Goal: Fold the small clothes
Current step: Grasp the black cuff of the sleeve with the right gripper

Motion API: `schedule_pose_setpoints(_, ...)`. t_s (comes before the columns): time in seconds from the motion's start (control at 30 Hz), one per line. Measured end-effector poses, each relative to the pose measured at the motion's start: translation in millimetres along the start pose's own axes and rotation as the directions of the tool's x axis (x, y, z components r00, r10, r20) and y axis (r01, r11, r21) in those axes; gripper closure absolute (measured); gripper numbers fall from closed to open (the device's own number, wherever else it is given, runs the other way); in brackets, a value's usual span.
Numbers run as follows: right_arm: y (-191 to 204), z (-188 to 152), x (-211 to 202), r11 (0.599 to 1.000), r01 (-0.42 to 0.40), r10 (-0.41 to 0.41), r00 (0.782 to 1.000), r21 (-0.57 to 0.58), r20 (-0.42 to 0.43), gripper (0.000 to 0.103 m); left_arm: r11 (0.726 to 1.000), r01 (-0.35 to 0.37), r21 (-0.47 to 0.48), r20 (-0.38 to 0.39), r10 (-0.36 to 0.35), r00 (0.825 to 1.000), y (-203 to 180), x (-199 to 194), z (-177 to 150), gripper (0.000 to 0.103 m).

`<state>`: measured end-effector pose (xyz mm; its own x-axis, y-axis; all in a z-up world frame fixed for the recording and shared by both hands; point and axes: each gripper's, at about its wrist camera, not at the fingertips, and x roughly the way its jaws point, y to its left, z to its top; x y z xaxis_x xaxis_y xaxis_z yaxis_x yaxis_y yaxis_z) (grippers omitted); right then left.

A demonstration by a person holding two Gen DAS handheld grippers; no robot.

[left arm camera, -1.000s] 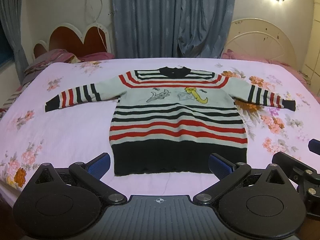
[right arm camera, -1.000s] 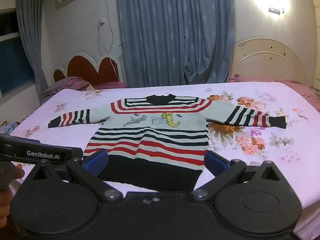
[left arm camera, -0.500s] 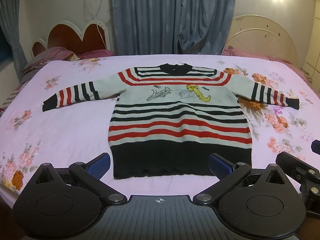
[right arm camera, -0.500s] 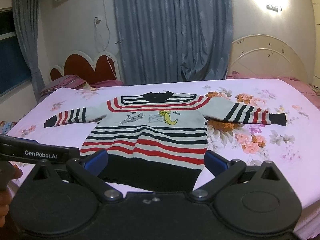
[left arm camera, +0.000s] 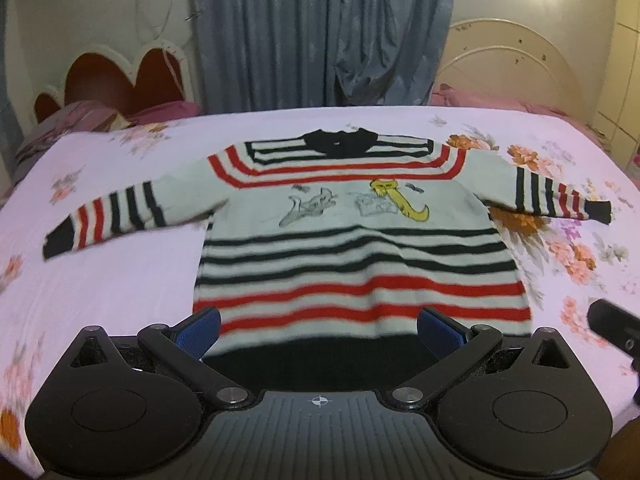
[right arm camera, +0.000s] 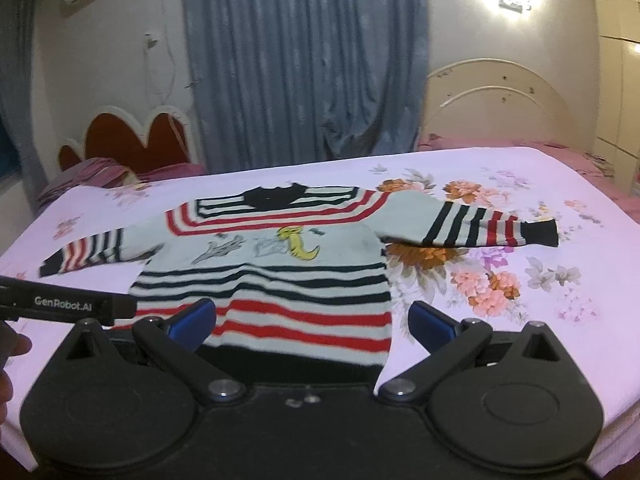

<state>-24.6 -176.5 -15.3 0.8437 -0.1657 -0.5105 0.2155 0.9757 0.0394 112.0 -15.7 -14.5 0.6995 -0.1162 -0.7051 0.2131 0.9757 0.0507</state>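
Left claw (left arm camera: pixel 318 330) apart | right claw (right arm camera: pixel 312 320) apart | striped sweater (left arm camera: pixel 352 240) flat on bed (left arm camera: pixel 120 280) | label "GenRobot.AI" (right arm camera: pixel 64 303)

Sweater (left arm camera: pixel 360 256): knitted, matt. Sheet (left arm camera: pixel 112 280): smooth printed cloth. Left gripper (left arm camera: pixel 319 330): matt black plastic, blue textured pads (left arm camera: pixel 200 326).

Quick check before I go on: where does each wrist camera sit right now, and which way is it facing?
Left wrist: behind the open left gripper, low over the sweater hem, facing its collar; right gripper's tip at right.
Right wrist: behind the open right gripper, offset right, same heading; left gripper and a hand at left.
Shared: sweater, bed, curtain.
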Motion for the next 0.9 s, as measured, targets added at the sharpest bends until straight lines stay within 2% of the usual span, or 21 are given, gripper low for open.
schedule_pose_setpoints(0.13, 4, 13, 23, 0.998, 0.060, -0.060, 0.998, 0.009, 0.014, 0.001, 0.999, 0.013, 0.036, 0.026, -0.014, 1.000, 7, 27, 20, 0.000)
schedule_pose_setpoints(0.27, 0, 23, 46, 0.994, 0.101, -0.102, 0.995, 0.045, 0.018, 0.002, 0.998, 0.041, 0.055, 0.002, -0.041, 0.999, 14, 58, 40, 0.000)
schedule_pose_setpoints(0.43, -17, 36, 73, 0.985, 0.134, -0.135, 0.991, 0.107, 0.003, 0.002, 0.998, 0.052, 0.047, -0.020, -0.051, 0.999, 13, 92, 57, 0.000)
schedule_pose_setpoints(0.57, -35, 46, 97, 0.982, 0.169, -0.169, 0.986, 0.083, -0.008, 0.002, 0.999, 0.033, 0.024, -0.026, -0.033, 0.999, 5, 118, 70, 0.000)
schedule_pose_setpoints(0.73, -78, 58, 142, 0.983, 0.165, -0.163, 0.986, 0.078, -0.030, 0.003, 1.000, -0.027, -0.006, -0.023, 0.027, 0.999, -14, 150, 86, 0.000)
schedule_pose_setpoints(0.9, -141, 67, 185, 0.972, 0.197, -0.189, 0.979, 0.129, -0.070, 0.003, 0.999, -0.024, -0.036, -0.039, 0.022, 0.999, -32, 184, 101, 0.000)
